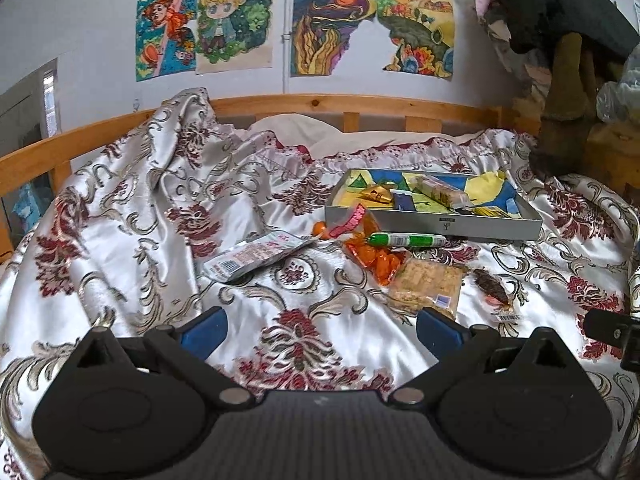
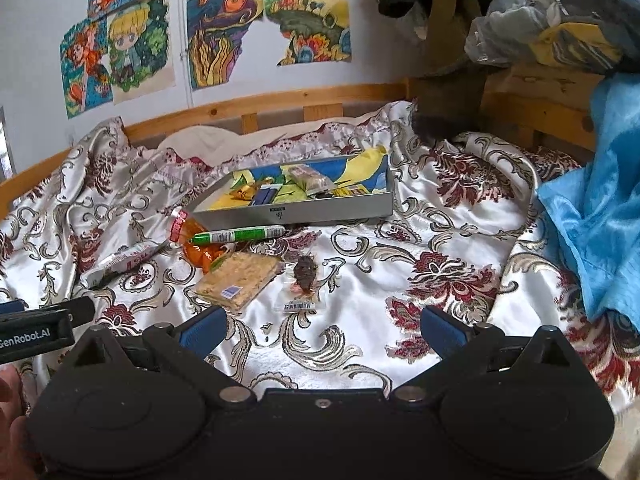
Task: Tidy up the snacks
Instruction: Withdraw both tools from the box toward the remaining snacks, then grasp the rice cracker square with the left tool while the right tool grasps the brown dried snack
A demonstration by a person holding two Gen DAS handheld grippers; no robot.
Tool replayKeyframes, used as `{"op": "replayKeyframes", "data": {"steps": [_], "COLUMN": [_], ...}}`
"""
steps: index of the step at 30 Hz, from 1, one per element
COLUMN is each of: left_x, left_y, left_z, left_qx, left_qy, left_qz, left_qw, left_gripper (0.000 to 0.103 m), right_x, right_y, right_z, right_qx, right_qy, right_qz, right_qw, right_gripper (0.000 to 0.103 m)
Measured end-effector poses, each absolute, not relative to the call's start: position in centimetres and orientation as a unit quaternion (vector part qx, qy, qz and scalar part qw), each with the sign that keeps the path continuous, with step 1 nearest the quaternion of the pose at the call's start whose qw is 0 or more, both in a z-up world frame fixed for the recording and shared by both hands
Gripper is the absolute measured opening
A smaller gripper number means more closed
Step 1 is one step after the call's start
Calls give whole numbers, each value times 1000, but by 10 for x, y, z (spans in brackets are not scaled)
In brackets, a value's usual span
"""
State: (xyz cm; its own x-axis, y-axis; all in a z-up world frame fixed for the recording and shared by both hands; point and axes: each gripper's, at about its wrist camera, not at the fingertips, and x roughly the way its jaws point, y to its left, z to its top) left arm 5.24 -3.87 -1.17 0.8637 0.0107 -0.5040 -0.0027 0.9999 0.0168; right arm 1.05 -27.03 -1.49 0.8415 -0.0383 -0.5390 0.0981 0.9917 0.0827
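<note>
Grey tray (image 2: 296, 213) on the bed already holds some snacks; the rest lie loose before it, so both grippers (image 1: 322, 330) (image 2: 322, 330) hover with jaws wide and empty.

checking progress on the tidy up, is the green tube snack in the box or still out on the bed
Out. The green tube lies flat on the bedspread just in front of the grey box, outside its wall.
</note>
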Motion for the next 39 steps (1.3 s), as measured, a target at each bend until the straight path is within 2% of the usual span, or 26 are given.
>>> {"op": "replayKeyframes", "data": {"steps": [13,29,35,39], "left_x": [109,177,188,196], "left_y": [-58,-86,-104,-114], "left_z": [-30,-59,-64,-67], "left_qx": [50,101,115,126], "left_qy": [280,304,306,322], "left_qz": [-6,-102,-152,-175], "left_qw": [959,942,933,922], "left_gripper": [102,102,102,102], "right_x": [80,185,205,213], "right_y": [-272,-289,-320,-335], "right_z": [-5,-47,-52,-55], "right_qx": [-30,-61,-22,16], "right_qy": [298,329,350,358], "right_qz": [5,39,47,68], "right_qw": [954,941,935,931], "right_gripper": [102,102,102,98]}}
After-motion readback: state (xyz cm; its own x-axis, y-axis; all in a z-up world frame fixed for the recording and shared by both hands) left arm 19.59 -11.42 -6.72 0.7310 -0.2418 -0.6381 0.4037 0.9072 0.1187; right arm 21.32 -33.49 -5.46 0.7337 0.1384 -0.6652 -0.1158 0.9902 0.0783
